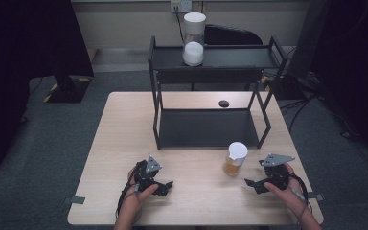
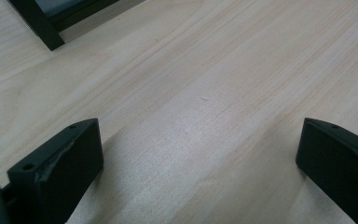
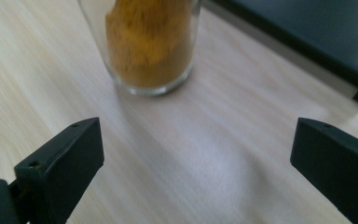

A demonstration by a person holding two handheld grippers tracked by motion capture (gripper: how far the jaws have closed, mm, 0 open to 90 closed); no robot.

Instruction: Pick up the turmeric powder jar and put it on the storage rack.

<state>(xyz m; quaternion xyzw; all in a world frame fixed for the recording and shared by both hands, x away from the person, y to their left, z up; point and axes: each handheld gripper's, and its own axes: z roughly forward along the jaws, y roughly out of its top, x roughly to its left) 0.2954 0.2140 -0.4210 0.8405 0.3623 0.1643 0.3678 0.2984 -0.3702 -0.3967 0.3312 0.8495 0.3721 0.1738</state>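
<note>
Left gripper (image 1: 165, 186) fingers spread wide; right gripper (image 1: 250, 184) likewise, both hand-held.

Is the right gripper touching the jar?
Apart. The right gripper view shows bare table between the open right gripper and the jar.

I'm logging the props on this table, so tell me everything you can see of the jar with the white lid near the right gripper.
The jar is a small clear cylinder, glass by its look, with a round white lid on top. It holds an orange-yellow powder or shreds filling much of it. It stands upright on the light wooden table, just in front of the black shelf rack, touching only the tabletop. The right gripper is open, its jaws pointing at the jar, apart from it.
</note>
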